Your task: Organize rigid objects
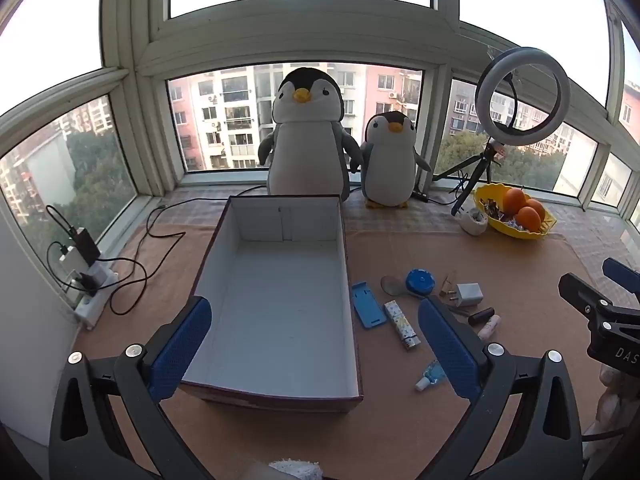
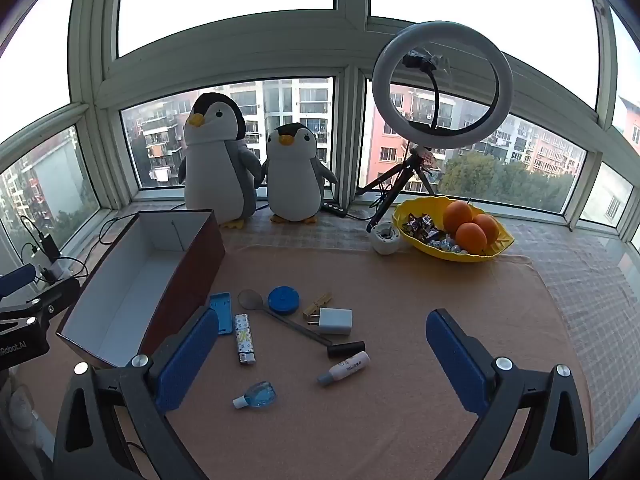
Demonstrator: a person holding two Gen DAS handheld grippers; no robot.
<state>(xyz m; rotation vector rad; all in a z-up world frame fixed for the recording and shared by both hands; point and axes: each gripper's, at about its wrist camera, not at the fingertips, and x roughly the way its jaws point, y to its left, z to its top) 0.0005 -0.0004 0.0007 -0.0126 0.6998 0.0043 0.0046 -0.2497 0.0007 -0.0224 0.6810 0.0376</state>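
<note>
Both grippers (jaws spread wide) hover level, left gripper (image 1: 314,354) over box (image 1: 276,300), right gripper (image 2: 322,354).

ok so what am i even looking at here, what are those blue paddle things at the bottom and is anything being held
Those blue paddles are the fingers of two hand-held grippers; each has a camera looking along its fingers. The left gripper hovers open over an empty box. The right gripper is open above small items on the mat: a charger plug, a lighter, a small blue bottle and a round blue case. Neither gripper holds anything.
</note>
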